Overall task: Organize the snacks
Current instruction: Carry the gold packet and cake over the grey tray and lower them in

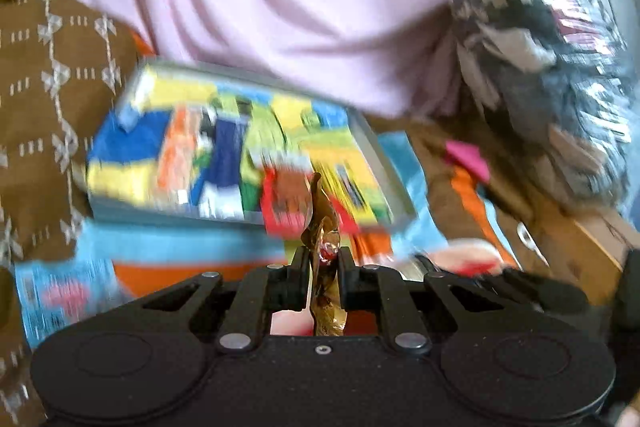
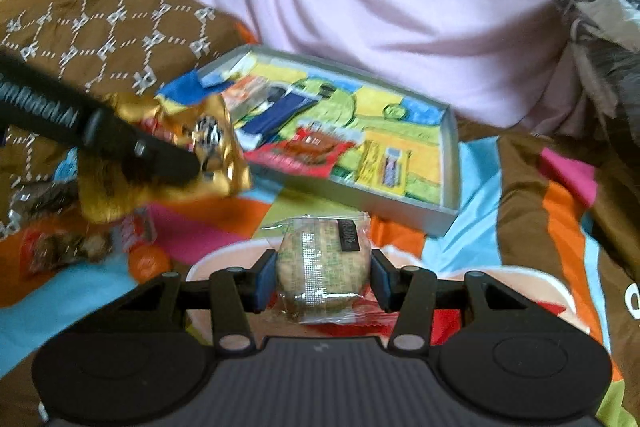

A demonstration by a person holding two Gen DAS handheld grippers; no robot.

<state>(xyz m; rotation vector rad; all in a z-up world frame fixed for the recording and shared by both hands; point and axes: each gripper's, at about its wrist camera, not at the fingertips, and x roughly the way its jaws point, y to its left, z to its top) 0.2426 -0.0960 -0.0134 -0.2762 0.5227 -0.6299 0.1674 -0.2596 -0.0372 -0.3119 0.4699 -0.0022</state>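
My left gripper is shut on a gold foil snack packet, seen edge-on, held in front of the grey snack box. In the right wrist view the left gripper shows at the left, holding the gold packet above the bedspread, just left of the grey box. The box holds a red snack packet and a yellow bar. My right gripper is shut on a round biscuit in a clear wrapper, just in front of the box.
Several loose snacks and an orange round sweet lie on the colourful bedspread at the left. A brown patterned cushion and pink fabric lie behind the box. A plastic bag is at the right.
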